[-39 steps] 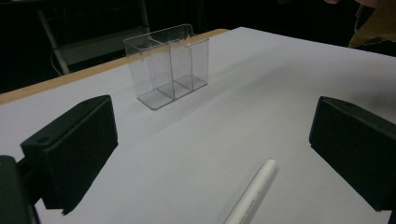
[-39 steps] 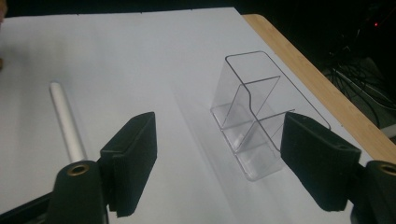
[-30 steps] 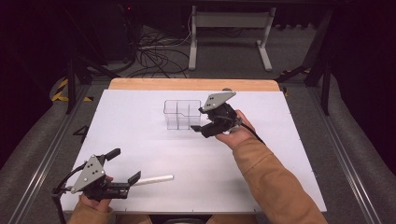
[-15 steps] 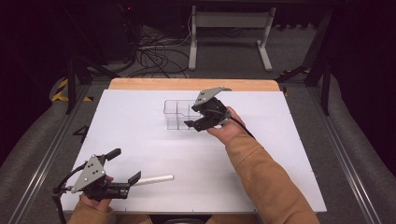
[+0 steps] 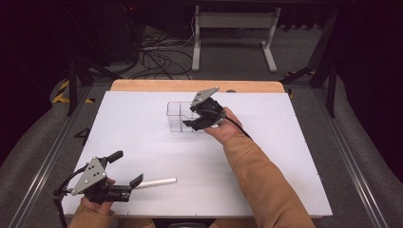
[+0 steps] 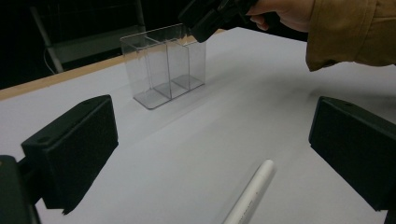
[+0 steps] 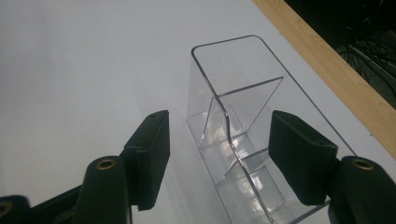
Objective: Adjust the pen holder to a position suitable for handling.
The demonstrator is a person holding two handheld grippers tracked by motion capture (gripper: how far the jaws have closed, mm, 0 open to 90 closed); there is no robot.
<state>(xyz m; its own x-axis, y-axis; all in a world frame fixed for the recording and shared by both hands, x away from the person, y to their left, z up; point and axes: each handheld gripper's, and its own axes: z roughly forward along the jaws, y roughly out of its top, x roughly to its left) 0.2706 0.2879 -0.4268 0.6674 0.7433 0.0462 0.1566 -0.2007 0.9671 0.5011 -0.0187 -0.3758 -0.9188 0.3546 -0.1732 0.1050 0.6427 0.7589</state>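
Right claw (image 7: pixel 217 158) astride clear organizer (image 7: pixel 233 116) (near end cut off)

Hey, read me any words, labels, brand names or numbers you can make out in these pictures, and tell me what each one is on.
No readable text in any view.
Clear plastic organizer: plain, no label.
White tube: unmarked.
White table: blank.
Left gripper and right gripper: no legible marking on the grey plates or black fingers.
Yellow and black floor tape: stripes only, no letters.
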